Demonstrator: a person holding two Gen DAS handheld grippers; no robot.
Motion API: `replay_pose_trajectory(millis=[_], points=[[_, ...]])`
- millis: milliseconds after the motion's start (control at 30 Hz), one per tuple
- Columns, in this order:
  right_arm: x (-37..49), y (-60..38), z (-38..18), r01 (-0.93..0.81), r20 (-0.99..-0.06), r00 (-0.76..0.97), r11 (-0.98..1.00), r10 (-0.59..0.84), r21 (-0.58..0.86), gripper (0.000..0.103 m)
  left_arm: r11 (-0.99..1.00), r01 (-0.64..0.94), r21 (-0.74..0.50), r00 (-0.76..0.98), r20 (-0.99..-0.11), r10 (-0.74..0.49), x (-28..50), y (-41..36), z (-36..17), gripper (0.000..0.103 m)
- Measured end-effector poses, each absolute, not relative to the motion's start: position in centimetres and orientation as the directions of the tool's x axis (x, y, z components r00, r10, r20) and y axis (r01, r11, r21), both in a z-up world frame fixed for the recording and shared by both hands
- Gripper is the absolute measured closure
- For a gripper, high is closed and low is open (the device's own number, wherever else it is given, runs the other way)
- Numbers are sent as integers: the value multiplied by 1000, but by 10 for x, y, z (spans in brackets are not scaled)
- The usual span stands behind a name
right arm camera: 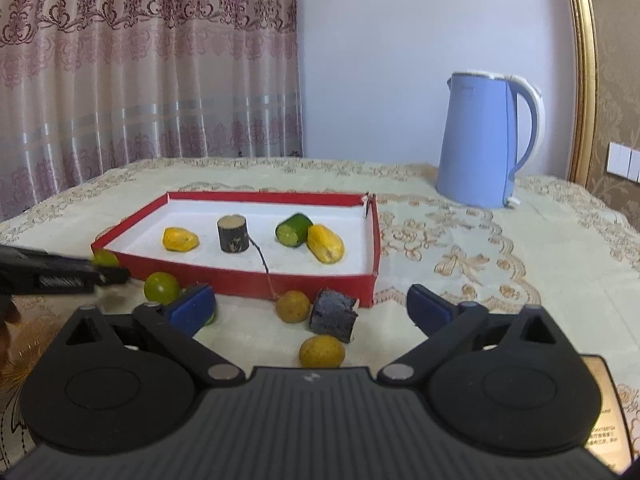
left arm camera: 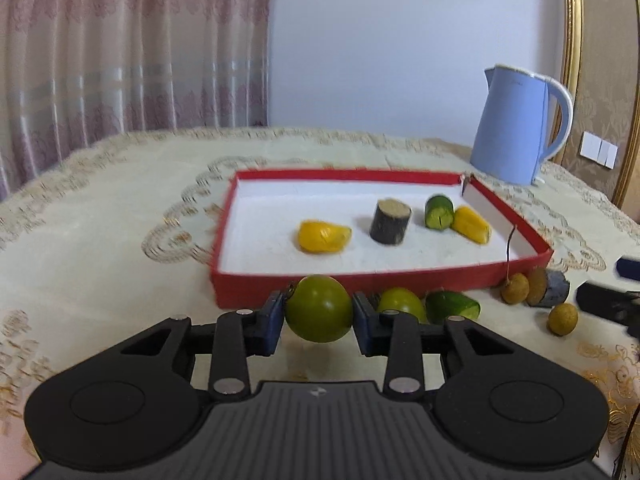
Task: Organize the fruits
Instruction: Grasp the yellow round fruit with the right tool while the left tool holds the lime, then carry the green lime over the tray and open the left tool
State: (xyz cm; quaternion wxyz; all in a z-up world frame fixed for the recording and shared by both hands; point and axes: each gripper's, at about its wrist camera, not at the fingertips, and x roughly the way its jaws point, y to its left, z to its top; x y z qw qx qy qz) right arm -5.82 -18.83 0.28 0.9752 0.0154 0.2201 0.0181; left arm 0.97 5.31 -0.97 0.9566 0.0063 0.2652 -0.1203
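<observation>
My left gripper [left arm camera: 319,318] is shut on a round green fruit [left arm camera: 319,309] and holds it above the cloth, just in front of the red tray [left arm camera: 360,278]. The tray holds two yellow pieces [left arm camera: 323,236], a dark cylinder [left arm camera: 390,222] and a green cucumber piece [left arm camera: 439,212]. On the cloth before the tray lie another green fruit [left arm camera: 402,303], a cucumber piece [left arm camera: 454,306], two brown round fruits [right arm camera: 293,306] and a dark chunk [right arm camera: 334,315]. My right gripper [right arm camera: 308,308] is open and empty, low over these loose pieces. The left gripper also shows at the left of the right wrist view [right arm camera: 60,274].
A blue kettle [right arm camera: 486,140] stands on the table behind and right of the tray. The table has an embroidered cream cloth [right arm camera: 500,248]. Curtains hang behind at the left. A gold frame edge [right arm camera: 582,60] runs up the right side.
</observation>
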Motion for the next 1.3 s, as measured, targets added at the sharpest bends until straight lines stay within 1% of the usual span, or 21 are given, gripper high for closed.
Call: replay_pose_trajectory(millis=[67, 100, 167, 200, 233, 300, 500, 600, 667, 733, 900, 1300], points=[[-55, -187, -2, -40, -450, 891, 999, 52, 37, 18, 973, 226, -54, 838, -498, -223, 7, 57, -4, 68], [-53, -187, -5, -39, -462, 885, 999, 51, 36, 22, 972, 226, -56, 840, -495, -224, 6, 58, -2, 68], [-49, -187, -10, -32, -485, 873, 999, 49, 42, 33, 972, 227, -60, 842, -490, -226, 4, 59, 0, 68], [-46, -187, -12, -32, -500, 864, 998, 50, 45, 47, 972, 229, -60, 843, -487, -229, 4, 59, 1, 68], [-43, -187, -15, -32, -514, 856, 998, 52, 48, 58, 971, 232, -58, 843, -486, -231, 3, 59, 1, 68], [-40, -188, -18, -22, -531, 846, 998, 48, 55, 64, 970, 237, -51, 844, -484, -232, 1, 57, 1, 68], [-36, -188, -23, -11, -556, 831, 999, 34, 46, 64, 968, 247, -51, 842, -484, -240, 1, 56, 1, 68], [-33, -187, -24, -12, -567, 823, 999, 32, 39, 65, 967, 248, -52, 840, -486, -241, 1, 56, 1, 68], [-32, -187, -25, -10, -572, 820, 999, 27, 32, 67, 968, 248, -50, 840, -487, -240, 1, 56, 1, 68], [-32, -187, -26, -9, -575, 818, 999, 27, 35, 75, 967, 249, -49, 839, -488, -241, 1, 56, 1, 68], [-34, -188, -26, -12, -569, 821, 999, 36, 46, 75, 967, 251, -46, 837, -491, -240, 1, 55, 0, 68], [-52, -177, -2, -106, -485, 864, 991, 132, 79, 75, 971, 238, -27, 851, -475, -222, 0, 54, 6, 68]])
